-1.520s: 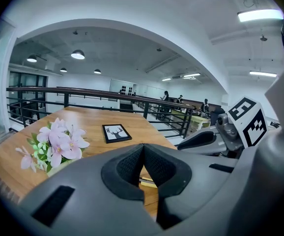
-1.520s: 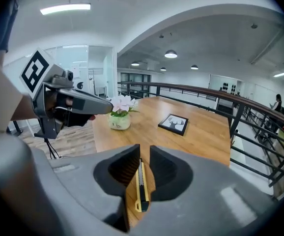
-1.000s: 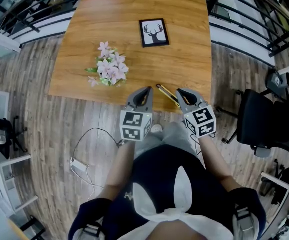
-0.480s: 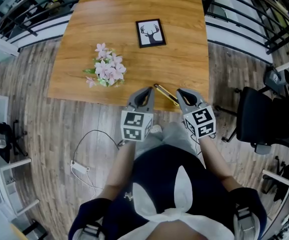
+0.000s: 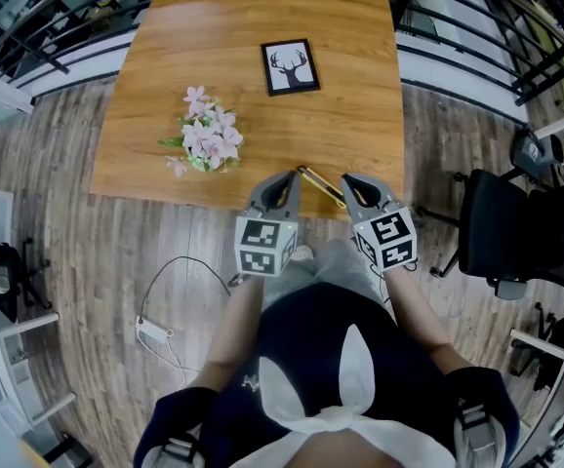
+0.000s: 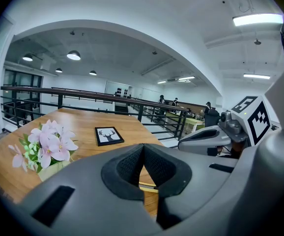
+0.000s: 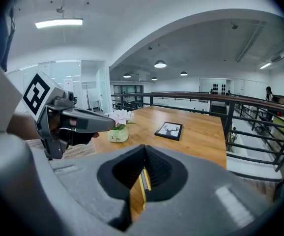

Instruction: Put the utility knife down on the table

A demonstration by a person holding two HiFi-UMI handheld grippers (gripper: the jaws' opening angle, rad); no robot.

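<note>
Utility knife [image 5: 322, 185] lying flat on table [image 5: 262, 27], near its front edge
Knife sits between left gripper [image 5: 286, 177] and right gripper [image 5: 349, 181], nearer the right; both jaw pairs closed tip to tip, gripping nothing

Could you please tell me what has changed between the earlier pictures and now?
Nothing in the scene has visibly moved; only the head view's framing drifted slightly. The yellow-and-black utility knife still lies on the wooden table by its near edge, between the left gripper and the right gripper, both shut. The pink flowers and the black-framed deer picture stay put.
</note>
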